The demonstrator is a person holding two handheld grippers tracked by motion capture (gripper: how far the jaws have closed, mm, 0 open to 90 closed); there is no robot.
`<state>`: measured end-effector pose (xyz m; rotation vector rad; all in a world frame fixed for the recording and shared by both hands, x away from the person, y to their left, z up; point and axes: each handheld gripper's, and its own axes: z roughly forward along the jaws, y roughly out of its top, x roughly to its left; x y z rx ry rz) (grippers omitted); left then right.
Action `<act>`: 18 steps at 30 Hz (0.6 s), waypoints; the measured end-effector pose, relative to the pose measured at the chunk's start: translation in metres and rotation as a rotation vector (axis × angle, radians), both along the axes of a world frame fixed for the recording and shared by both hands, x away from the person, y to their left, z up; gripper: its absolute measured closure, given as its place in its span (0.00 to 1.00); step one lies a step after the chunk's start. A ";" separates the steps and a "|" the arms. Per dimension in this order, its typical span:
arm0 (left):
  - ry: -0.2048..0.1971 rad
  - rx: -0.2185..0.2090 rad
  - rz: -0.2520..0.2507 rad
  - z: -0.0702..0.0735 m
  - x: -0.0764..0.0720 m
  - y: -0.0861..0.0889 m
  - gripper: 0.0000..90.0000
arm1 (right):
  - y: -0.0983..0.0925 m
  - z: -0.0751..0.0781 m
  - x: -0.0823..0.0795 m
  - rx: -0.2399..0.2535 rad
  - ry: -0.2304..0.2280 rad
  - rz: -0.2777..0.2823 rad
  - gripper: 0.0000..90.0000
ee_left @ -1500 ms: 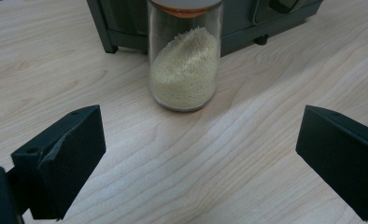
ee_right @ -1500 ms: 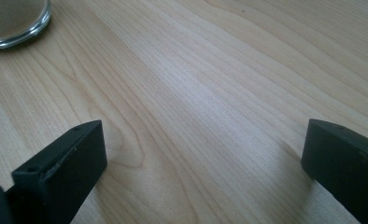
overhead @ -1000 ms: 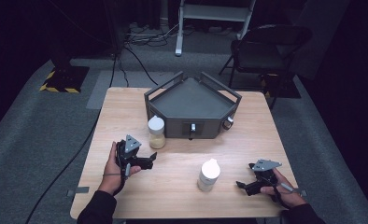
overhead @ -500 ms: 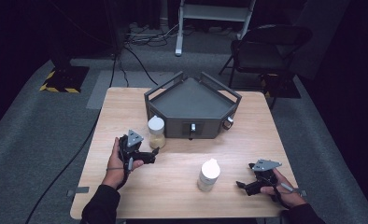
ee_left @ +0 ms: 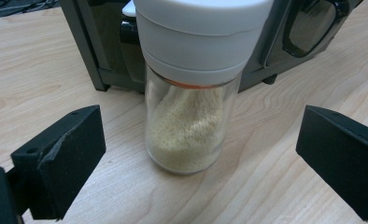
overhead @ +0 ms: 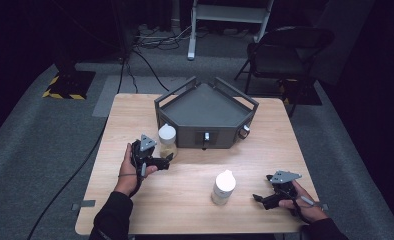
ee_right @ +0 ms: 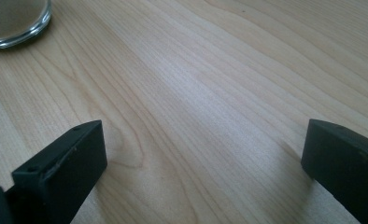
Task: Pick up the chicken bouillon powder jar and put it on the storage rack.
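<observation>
A glass jar [overhead: 167, 140] with a white lid and pale yellow grains stands against the front left of a grey five-sided bin [overhead: 205, 107]. My left gripper [overhead: 166, 160] is just in front of it, open. In the left gripper view the jar [ee_left: 189, 116] stands upright a little ahead of the wide-apart jaws of the left gripper [ee_left: 201, 133], untouched. A second white-capped jar [overhead: 223, 186] stands near the table's front. My right gripper [overhead: 259, 198] lies to its right, open. In the right gripper view the right gripper [ee_right: 203, 144] spans bare wood, with that jar's base [ee_right: 14, 21] at the top left.
The wooden table [overhead: 135, 115] carries the bin at its back centre; the bin's front wall [ee_left: 285, 37] rises right behind the jar. A black chair [overhead: 285, 50] and cables on the grey floor lie beyond the table.
My left gripper has moved a little forward and right, closer to the jar by the bin. The right gripper and both jars have stayed put.
</observation>
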<state>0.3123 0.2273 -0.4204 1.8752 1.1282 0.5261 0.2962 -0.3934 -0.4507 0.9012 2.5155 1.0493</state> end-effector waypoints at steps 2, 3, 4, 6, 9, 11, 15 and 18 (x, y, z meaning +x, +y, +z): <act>0.000 -0.006 0.003 -0.001 0.003 -0.001 0.01 | 0.000 0.000 0.000 0.000 0.000 0.001 0.00; 0.000 -0.006 0.003 -0.001 0.003 -0.001 0.01 | 0.000 0.000 0.000 0.000 0.000 0.001 0.00; 0.001 -0.007 0.007 -0.002 0.005 -0.002 0.01 | 0.000 0.000 0.000 0.000 0.000 0.001 0.00; 0.003 -0.015 0.008 -0.003 0.008 -0.003 0.01 | 0.000 0.000 0.000 0.000 0.000 0.001 0.00; 0.003 -0.018 0.004 -0.004 0.012 -0.004 0.01 | 0.000 0.000 0.000 0.000 0.000 0.002 0.00; -0.002 -0.021 -0.005 -0.006 0.015 -0.005 0.01 | 0.000 0.000 0.000 0.000 0.000 0.002 0.00; -0.006 -0.023 -0.008 -0.009 0.021 -0.008 0.01 | 0.000 0.000 0.001 0.000 0.000 0.003 0.00; -0.010 -0.029 -0.008 -0.011 0.026 -0.009 0.01 | 0.000 0.000 0.001 0.000 0.000 0.003 0.00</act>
